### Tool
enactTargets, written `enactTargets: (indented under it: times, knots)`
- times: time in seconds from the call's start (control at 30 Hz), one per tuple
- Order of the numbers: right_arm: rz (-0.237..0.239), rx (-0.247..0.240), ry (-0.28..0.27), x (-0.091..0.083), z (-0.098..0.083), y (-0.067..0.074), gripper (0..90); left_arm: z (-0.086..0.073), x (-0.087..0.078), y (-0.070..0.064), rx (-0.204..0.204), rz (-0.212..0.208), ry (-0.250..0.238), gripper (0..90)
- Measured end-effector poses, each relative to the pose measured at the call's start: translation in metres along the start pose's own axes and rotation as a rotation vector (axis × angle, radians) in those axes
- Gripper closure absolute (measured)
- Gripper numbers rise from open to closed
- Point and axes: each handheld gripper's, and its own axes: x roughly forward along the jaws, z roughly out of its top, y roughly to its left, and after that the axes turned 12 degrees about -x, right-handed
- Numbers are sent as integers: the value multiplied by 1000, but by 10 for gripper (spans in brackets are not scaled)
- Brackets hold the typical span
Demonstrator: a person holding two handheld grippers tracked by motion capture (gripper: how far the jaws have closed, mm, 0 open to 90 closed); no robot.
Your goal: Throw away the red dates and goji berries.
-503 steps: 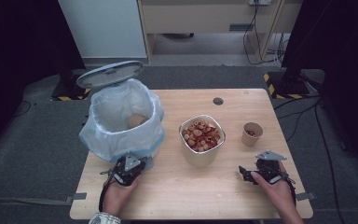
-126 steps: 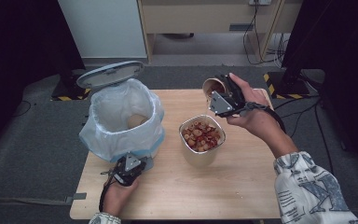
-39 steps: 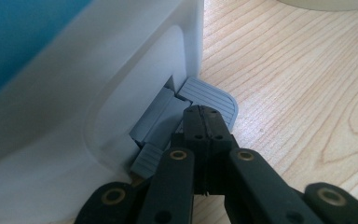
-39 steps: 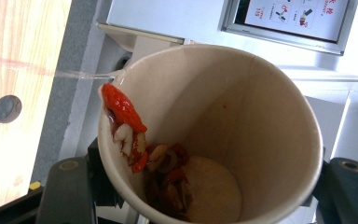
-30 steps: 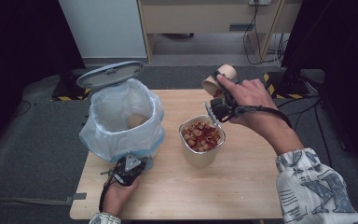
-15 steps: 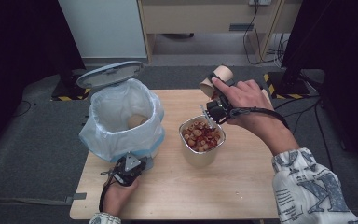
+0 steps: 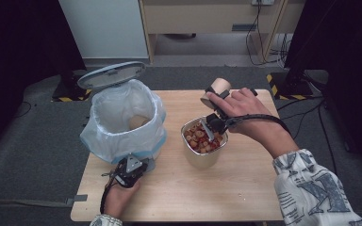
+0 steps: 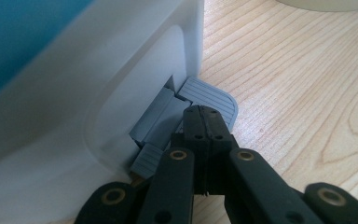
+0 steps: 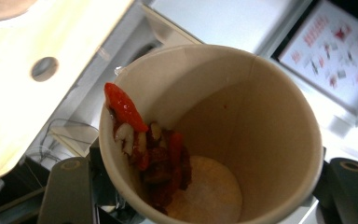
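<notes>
My right gripper (image 7: 215,96) is shut on a brown paper cup (image 7: 218,87), held tipped on its side above the far rim of a white bowl (image 7: 201,159). The bowl holds red and tan food scraps (image 7: 201,139). In the right gripper view the cup (image 9: 242,130) is open toward me, with red and brown scraps (image 9: 144,144) clinging to its left inner wall. My left gripper (image 7: 131,168) is shut, and its tips (image 8: 204,122) rest on the grey foot pedal (image 8: 212,95) of the white bin (image 7: 122,117).
The bin's grey lid (image 7: 111,75) stands open behind it. A white bag lines the bin, and a brown object (image 7: 139,122) lies inside. Bare wooden table (image 7: 245,188) stretches in front of and to the right of the bowl. Dark floor surrounds the table.
My right hand has lowered the cup and brought it nearer the bowl. The left gripper has stayed on the pedal and the lid has stayed open.
</notes>
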Motion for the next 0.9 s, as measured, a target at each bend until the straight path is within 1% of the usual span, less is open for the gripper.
enactTargets:
  times: [0.03, 0.07, 0.1, 0.13, 0.17, 0.23, 0.27, 0.3, 0.33, 0.37, 0.4, 0.43, 0.47, 0.5, 0.53, 0.57, 0.6, 0.63, 0.67, 0.7, 0.73, 0.77, 0.8, 0.83, 0.87, 0.9]
  knots:
    - [-10, 12, -12, 0, 3, 1, 328, 0, 0, 0, 0, 0, 0, 893]
    - [-15, 34, -13, -1, 2, -1, 328, 0, 0, 0, -1, -1, -1, 893]
    - [-29, 63, -7, -1, -1, -5, 328, 0, 0, 0, -1, -1, -2, 893]
    - [-43, 120, 1, -2, -6, -7, 328, 0, 0, 0, 0, 0, -4, 893]
    - [-54, 141, 7, -2, -8, -9, 327, 0, 0, 0, 1, 1, 0, 893]
    - [-30, 74, -1, -1, -3, -7, 328, 0, 0, 0, 0, 0, 0, 893]
    - [-31, 50, -12, -1, -1, -7, 328, 0, 0, 0, -1, -1, -1, 893]
    - [-36, 85, -9, -2, -1, -7, 328, 0, 0, 0, -1, -1, -4, 893]
    - [-55, 136, 0, -2, -7, -10, 327, 0, 0, 0, -1, -1, -3, 893]
    - [-55, 136, 0, -2, -7, -10, 327, 0, 0, 0, 0, 0, -2, 893]
    - [-58, 166, 12, -3, -11, -11, 327, 0, 0, 0, 1, 1, -2, 894]
    - [-60, 170, 17, -3, -12, -12, 327, 0, 0, 0, 2, 3, 0, 894]
    - [-53, 151, 15, -3, -10, -11, 327, 0, 0, 0, 0, 1, 0, 893]
    - [-23, 25, -2, -2, 1, -4, 327, 0, 0, 0, -1, 0, 0, 894]
    - [27, -65, -10, -2, 8, 2, 327, 0, 0, 0, 0, 0, 0, 894]
    - [33, -95, -13, -2, 11, 3, 327, 0, 0, 0, 1, 1, 0, 893]
    - [9, -21, 2, -2, 4, -1, 327, 0, 0, 0, 0, 1, 0, 893]
    - [9, -21, 2, -2, 4, -1, 327, 0, 0, 0, 1, 3, 2, 893]
    - [-32, 37, 12, -3, -3, -7, 327, 0, 0, 0, 1, 3, 1, 893]
    - [-46, 83, 34, -4, -8, -10, 327, 0, 0, 0, 2, 4, 3, 893]
    - [-38, 76, 27, -4, -8, -11, 327, 0, 0, 0, 2, 4, 2, 894]
    - [-32, 22, 14, -4, -4, -10, 327, 0, 0, 0, 0, 1, 0, 893]
    - [-25, 0, 10, -5, 1, -8, 327, 0, 0, 0, 0, 1, 0, 893]
    - [-29, 4, 9, -5, 2, -8, 328, 0, 0, 0, -1, 0, 0, 893]
    - [-57, 43, 22, -6, -2, -13, 327, 0, 0, 0, -2, -1, -3, 894]
    - [-57, 43, 22, -6, -2, -13, 327, 0, 0, 0, -2, -1, -3, 894]
